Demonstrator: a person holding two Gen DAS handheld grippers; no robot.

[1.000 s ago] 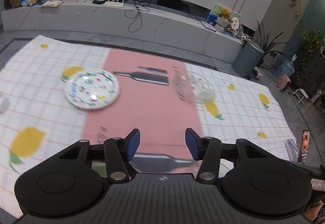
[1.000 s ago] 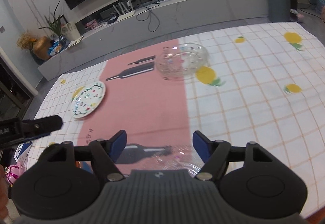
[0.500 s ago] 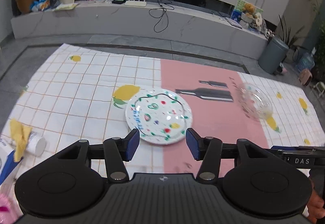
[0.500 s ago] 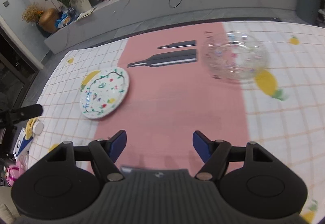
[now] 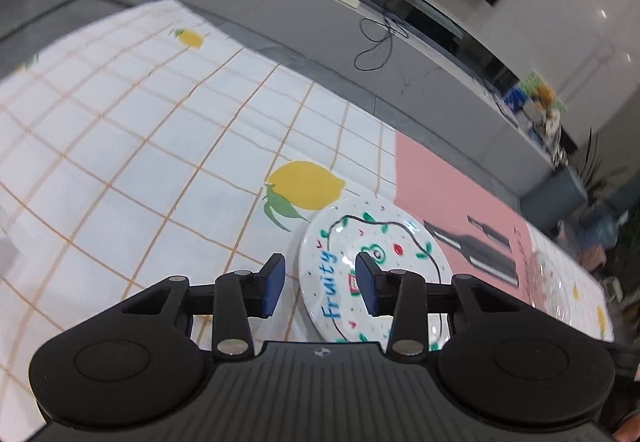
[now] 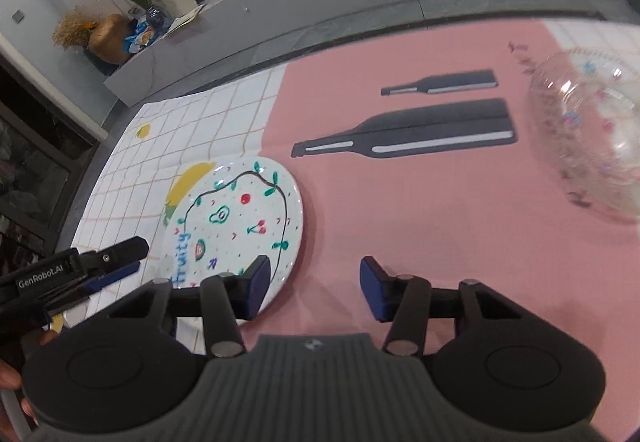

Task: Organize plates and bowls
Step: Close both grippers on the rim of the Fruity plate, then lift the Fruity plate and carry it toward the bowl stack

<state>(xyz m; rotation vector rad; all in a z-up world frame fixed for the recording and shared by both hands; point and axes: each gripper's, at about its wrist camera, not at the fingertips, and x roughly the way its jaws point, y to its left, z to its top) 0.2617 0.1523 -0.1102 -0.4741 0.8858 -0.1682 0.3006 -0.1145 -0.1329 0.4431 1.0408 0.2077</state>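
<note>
Your left claw (image 5: 320,284) is spread wide and empty, and it is tilted so that the near rim of the painted plate (image 5: 372,266) sits between the two blue pads: the right pad hangs over the plate's face by the avocado drawing, and the left pad stands off the rim over the checked cloth (image 5: 140,145). That lean makes sense if you mean to pinch the rim, since a flat plate offers nothing else to bite on; whether either pad is touching the china yet, you cannot tell from here. In the right wrist view the same plate (image 6: 236,217) lies flat where the white checks meet the pink strip of the cloth (image 6: 400,209), half covering a printed lemon, and your left claw (image 6: 132,256) shows at its left edge, low and close. Your right claw (image 6: 314,288) is also wide and holds nothing; its left pad overlaps the plate's near edge in the picture while its right pad is over bare pink, so it looks to be waiting, not gripping. The clear glass bowl (image 6: 592,137) sits well apart to the right, beyond the printed bottles (image 6: 404,133), so the two pieces are not yet gathered. Take care that the rim does not slip as you close.
</note>
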